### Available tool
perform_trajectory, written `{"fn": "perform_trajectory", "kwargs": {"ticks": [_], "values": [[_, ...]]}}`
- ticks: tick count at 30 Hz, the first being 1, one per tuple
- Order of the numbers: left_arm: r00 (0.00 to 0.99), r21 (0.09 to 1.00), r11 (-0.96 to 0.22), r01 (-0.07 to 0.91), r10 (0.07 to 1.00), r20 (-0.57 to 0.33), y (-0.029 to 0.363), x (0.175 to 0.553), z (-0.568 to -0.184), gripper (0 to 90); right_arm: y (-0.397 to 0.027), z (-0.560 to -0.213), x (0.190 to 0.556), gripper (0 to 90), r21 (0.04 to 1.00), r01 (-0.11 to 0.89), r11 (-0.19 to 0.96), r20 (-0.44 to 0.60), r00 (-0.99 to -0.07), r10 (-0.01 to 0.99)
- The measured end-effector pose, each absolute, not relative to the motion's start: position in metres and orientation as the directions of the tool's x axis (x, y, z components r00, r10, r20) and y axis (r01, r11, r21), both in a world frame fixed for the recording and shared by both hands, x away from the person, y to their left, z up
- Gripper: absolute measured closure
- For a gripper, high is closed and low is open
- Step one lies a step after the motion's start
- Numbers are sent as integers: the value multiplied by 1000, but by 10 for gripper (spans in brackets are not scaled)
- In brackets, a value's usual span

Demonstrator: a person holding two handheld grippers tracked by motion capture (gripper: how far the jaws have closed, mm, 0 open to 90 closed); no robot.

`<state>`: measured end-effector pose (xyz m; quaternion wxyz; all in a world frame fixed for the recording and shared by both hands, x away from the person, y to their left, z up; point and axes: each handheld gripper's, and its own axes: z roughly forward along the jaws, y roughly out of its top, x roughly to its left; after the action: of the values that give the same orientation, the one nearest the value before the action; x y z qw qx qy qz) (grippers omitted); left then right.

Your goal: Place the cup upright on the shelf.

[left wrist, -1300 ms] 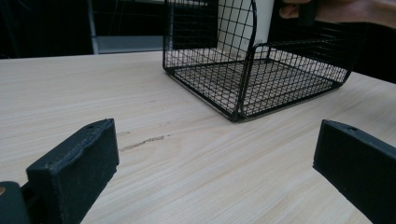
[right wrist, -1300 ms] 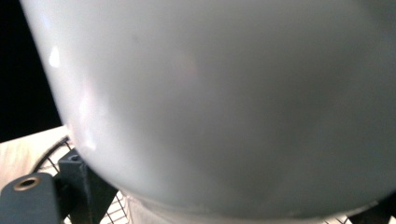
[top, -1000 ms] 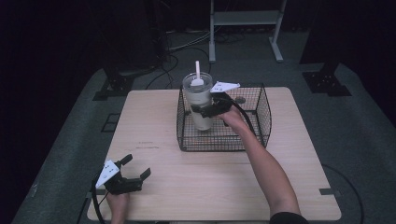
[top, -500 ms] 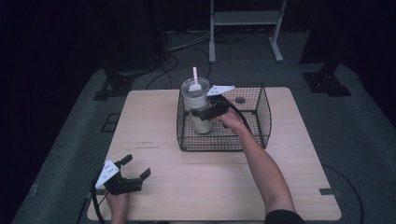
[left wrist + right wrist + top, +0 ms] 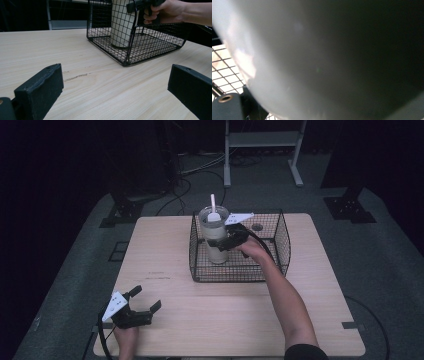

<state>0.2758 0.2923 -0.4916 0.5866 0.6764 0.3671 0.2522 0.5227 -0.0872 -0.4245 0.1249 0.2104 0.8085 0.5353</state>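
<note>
Pale wooden table [image 5: 210,320] in a dark room, with a black wire mesh basket [image 5: 272,270] on its far half.

Inside the basket's left part stands a tall cream tumbler with a clear lid and white straw [image 5: 214,237], upright, its base on the mesh floor. The right gripper [image 5: 226,241] reaches in over the basket rim and is clamped around the tumbler's side, about halfway up. The left gripper [image 5: 135,307] sits at the table's near left corner, well apart from the basket, jaws spread wide with nothing between them.
</note>
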Motion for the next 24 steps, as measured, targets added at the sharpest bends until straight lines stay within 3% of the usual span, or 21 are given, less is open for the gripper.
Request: {"fn": "perform_trajectory", "kwargs": {"ticks": [24], "values": [[602, 979, -46, 201, 794, -87, 291, 276, -492, 0, -99, -426, 519, 81, 917, 177, 357, -4, -892, 452]]}}
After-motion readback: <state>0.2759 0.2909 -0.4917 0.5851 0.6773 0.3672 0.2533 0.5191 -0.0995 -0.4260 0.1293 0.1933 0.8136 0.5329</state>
